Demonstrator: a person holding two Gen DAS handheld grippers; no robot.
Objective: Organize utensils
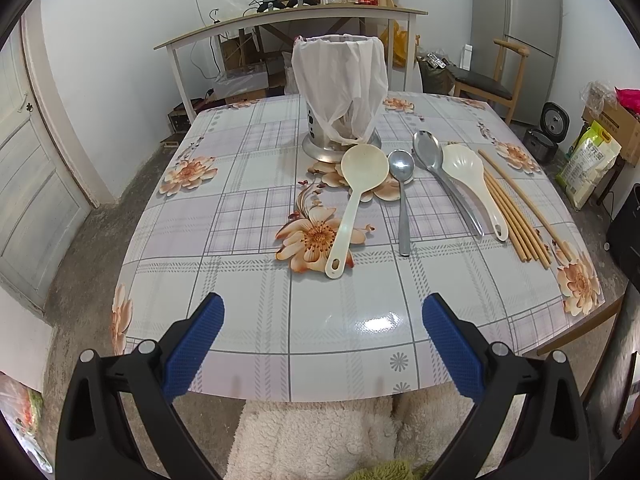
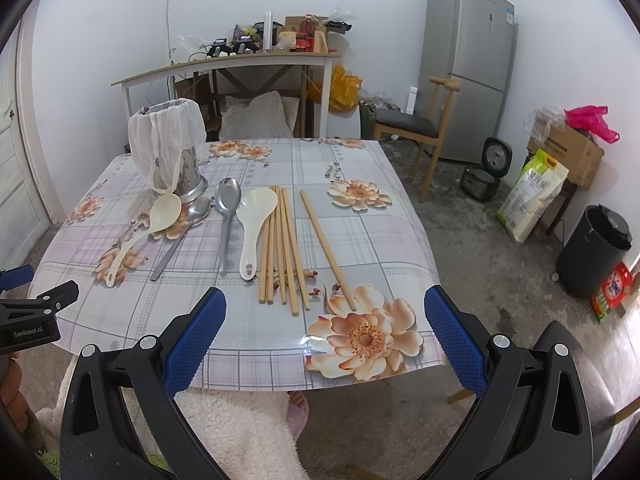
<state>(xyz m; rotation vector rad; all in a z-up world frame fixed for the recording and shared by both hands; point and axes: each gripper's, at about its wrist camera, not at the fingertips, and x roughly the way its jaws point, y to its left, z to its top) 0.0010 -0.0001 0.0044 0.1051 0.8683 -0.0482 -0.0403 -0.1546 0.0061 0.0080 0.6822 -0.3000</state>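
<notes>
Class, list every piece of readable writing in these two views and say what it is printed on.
"GenRobot.AI" on the black body of the left tool.
"OMO", partly readable, on the red and green packet on the floor.
Blue label on the grey fridge: too small to read.
Print on the white and yellow sack: too blurred to read.
Bottle labels on the back wooden table: unreadable.

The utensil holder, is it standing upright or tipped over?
Upright. The holder stands on its round metal base on the table, its bag-covered rim facing up, in both views.
</notes>
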